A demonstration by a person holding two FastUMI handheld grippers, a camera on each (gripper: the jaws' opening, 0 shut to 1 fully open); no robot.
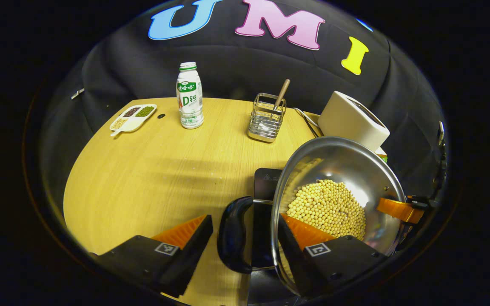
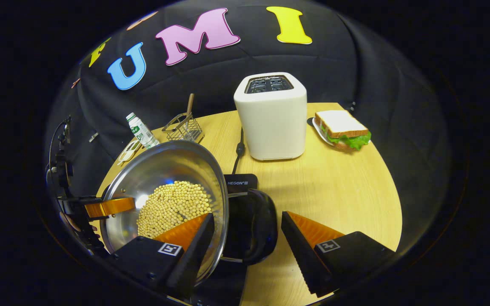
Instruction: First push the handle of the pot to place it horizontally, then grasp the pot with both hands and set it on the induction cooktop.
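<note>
In the left gripper view we see, going left to right, a small white divided dish (image 1: 132,117) of dark, green and pale grains, a plastic bottle (image 1: 190,96) with a green cap, a wire basket (image 1: 266,117) with a wooden-handled tool standing in it, and a smooth white toaster (image 1: 352,120) with rounded corners, all on the pale wood-grain bench (image 1: 151,178). Our left gripper (image 1: 245,227) has its fingers spread wide on either side of the near black handle (image 1: 233,233), a glossy curved loop, one finger outside it and the other reaching over the rim into the pot (image 1: 347,170). The pot is a round, shiny steel bowl tilted toward us and half filled with small yellow beans (image 1: 328,208); it sits over the dark flat induction cooktop (image 1: 267,182), near the bench's near edge. Its two handles line up across the pot, from our left gripper to the far side, where the other gripper's finger meets the rim. In the right gripper view the right gripper (image 2: 247,229) is likewise spread, straddling the opposite black loop handle (image 2: 257,227) without pinching it. Beyond stand the toaster and, farther right, a sandwich (image 2: 343,129) with lettuce on a plate.
</note>
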